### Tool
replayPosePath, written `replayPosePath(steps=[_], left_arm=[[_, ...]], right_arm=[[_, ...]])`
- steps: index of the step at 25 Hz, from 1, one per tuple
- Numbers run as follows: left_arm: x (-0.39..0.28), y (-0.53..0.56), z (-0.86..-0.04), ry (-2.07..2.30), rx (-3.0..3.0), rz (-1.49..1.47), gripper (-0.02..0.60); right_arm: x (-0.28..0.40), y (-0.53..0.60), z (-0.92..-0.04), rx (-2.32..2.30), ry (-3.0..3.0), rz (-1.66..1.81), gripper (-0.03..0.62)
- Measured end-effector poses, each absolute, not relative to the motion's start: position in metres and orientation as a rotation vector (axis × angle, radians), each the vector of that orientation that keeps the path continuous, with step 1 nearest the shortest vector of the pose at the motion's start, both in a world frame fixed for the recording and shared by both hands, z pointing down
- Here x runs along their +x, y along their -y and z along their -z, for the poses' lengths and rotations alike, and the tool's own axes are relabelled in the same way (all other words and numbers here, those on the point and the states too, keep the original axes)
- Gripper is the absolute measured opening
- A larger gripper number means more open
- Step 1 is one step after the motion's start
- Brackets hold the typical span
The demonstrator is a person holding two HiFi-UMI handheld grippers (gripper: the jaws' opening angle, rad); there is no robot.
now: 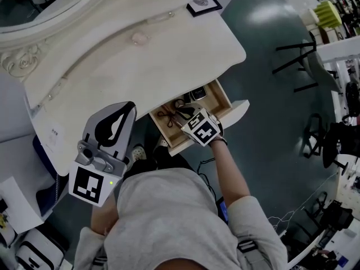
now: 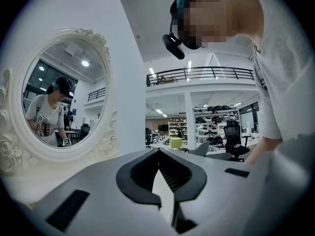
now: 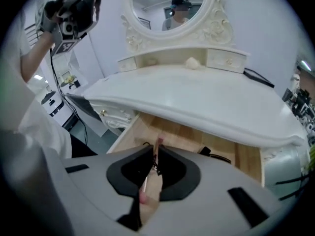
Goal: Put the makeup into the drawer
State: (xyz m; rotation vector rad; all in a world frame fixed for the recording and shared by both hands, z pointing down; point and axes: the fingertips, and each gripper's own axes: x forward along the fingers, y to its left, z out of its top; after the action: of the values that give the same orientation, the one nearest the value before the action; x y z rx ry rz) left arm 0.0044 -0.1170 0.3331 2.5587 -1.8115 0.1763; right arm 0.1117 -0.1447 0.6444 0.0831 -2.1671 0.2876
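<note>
our right gripper point(image 3: 154, 150) is pinched on a thin pink makeup stick point(image 3: 147, 187) over the open wooden drawer point(image 1: 220, 99). a black cord point(image 1: 170, 115) lies inside, and the table top point(image 1: 169, 49) overhangs the drawer's back. our left gripper point(image 2: 158, 154) hangs raised near the mirror point(image 2: 59, 73), jaws together on nothing.

The right gripper point(image 3: 154, 154) has a matt grey plastic shell; its fingers point(image 3: 174, 168) are lined with dark, ribbed, rubbery-looking pads; between them is a slim makeup stick point(image 3: 146, 186), smooth and pale pink; beyond the fingers the drawer point(image 3: 187, 139) is pale matt wood; above it the table point(image 3: 197, 97) is smooth white with a soft sheen.
</note>
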Motion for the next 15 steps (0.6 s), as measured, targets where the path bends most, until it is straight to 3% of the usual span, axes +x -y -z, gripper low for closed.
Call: replayPosePath(steps=[15], left_arm=[[0.011,0.083,-0.311,1.758,2.651,-0.16,0.014]], right_arm=[[0.12,0.14,-0.538,0.545,2.502,-0.31,0.028]])
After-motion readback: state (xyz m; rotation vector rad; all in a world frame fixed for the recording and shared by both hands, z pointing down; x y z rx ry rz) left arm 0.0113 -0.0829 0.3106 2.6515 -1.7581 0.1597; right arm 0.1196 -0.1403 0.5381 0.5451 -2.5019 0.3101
